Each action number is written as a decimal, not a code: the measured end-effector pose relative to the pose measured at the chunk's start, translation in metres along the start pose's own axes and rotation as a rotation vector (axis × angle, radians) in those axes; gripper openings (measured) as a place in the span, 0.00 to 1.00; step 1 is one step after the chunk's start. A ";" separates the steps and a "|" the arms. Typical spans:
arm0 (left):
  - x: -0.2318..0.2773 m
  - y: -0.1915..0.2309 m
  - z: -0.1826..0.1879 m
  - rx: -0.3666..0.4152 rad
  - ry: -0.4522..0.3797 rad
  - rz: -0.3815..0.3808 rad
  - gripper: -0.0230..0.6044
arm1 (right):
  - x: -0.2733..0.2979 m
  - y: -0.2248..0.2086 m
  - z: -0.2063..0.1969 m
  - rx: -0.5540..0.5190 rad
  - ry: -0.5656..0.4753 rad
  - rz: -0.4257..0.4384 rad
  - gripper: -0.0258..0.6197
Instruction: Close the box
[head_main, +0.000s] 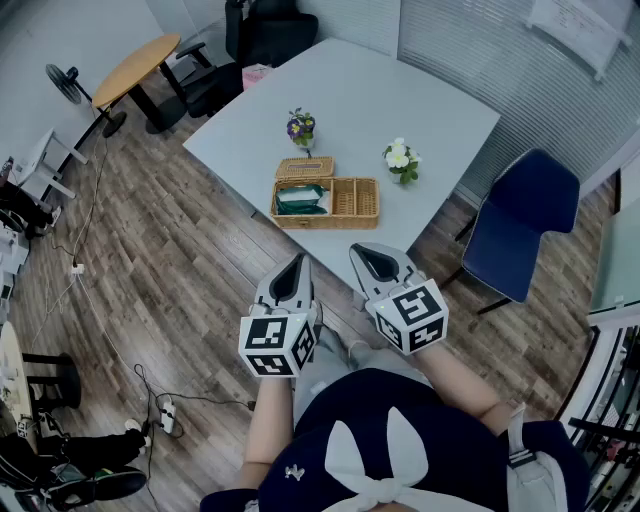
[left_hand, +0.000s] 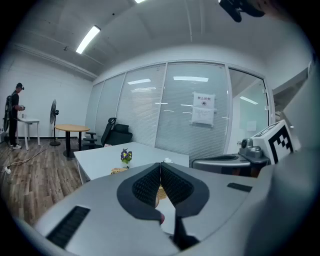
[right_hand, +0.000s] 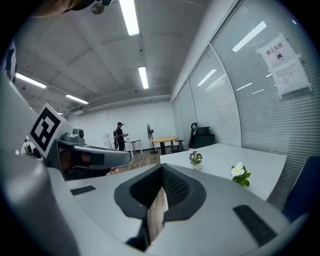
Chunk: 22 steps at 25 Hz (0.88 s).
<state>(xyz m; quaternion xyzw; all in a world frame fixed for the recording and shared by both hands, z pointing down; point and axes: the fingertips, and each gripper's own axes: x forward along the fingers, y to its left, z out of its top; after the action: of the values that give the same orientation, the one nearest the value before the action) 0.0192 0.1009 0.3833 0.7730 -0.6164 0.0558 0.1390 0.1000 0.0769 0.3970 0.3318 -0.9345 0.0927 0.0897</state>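
A wicker box (head_main: 357, 204) lies on the white table (head_main: 400, 90) near its front edge. Its left half holds something green, and its woven lid (head_main: 305, 167) is folded back behind it. Both grippers hang in the air short of the table, close to the person's body and apart from the box. The left gripper (head_main: 297, 262) has its jaws together with nothing in them, which the left gripper view confirms (left_hand: 160, 165). The right gripper (head_main: 362, 250) is shut and empty too (right_hand: 161, 167). A strip of the lid (left_hand: 118, 170) shows past the left jaws.
A small pot of purple flowers (head_main: 300, 127) and a white flower bunch (head_main: 401, 158) stand beside the box. A blue chair (head_main: 525, 225) is at the table's right, with a black office chair (head_main: 260, 35) and a round wooden table (head_main: 135, 68) beyond. Cables lie on the wooden floor. A person (right_hand: 119, 135) stands far off.
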 end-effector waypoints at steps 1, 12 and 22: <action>0.000 -0.001 0.000 0.001 0.002 -0.002 0.07 | -0.001 -0.001 0.001 0.003 -0.008 -0.005 0.04; 0.012 0.009 0.004 -0.003 0.010 -0.002 0.07 | 0.011 -0.017 0.009 0.002 -0.035 -0.051 0.05; 0.032 0.026 0.008 -0.014 0.025 -0.016 0.07 | 0.037 -0.028 0.016 0.034 -0.022 -0.029 0.19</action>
<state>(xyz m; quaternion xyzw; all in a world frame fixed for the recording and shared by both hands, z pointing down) 0.0012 0.0630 0.3880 0.7763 -0.6088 0.0599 0.1524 0.0880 0.0296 0.3935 0.3480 -0.9287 0.1035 0.0749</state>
